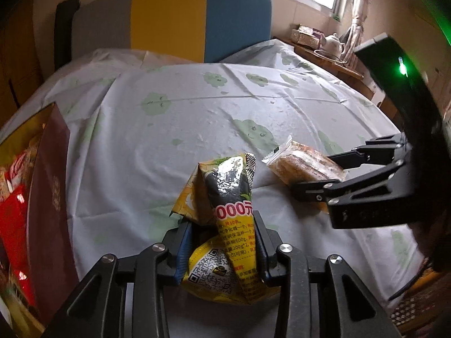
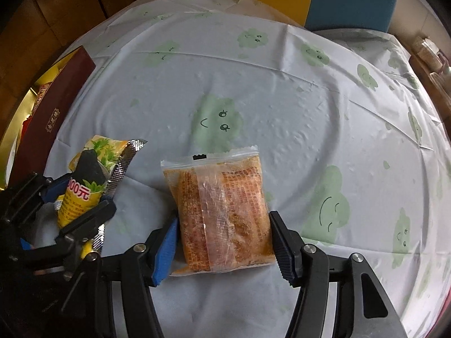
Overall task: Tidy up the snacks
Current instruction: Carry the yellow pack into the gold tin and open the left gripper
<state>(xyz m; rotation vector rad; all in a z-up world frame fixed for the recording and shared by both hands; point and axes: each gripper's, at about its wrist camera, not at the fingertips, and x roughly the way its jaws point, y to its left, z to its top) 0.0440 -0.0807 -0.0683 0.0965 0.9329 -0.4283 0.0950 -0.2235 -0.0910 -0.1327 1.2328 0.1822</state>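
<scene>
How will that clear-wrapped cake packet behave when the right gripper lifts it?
The cake packet looks thick and blocky, so it will probably stay flat rather than droop. Its glossy film may slip between the jaws. The crumbly-looking cake could crush under a hard squeeze.

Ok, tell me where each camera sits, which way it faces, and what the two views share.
Left wrist: sits on the left gripper, looks down along its fingers at the yellow packet they pinch; the right gripper shows at right.
Right wrist: sits on the right gripper, looks steeply down at the orange packet between its fingers; the left gripper shows at left.
Shared: both packets, the cloth, the red box.
</scene>
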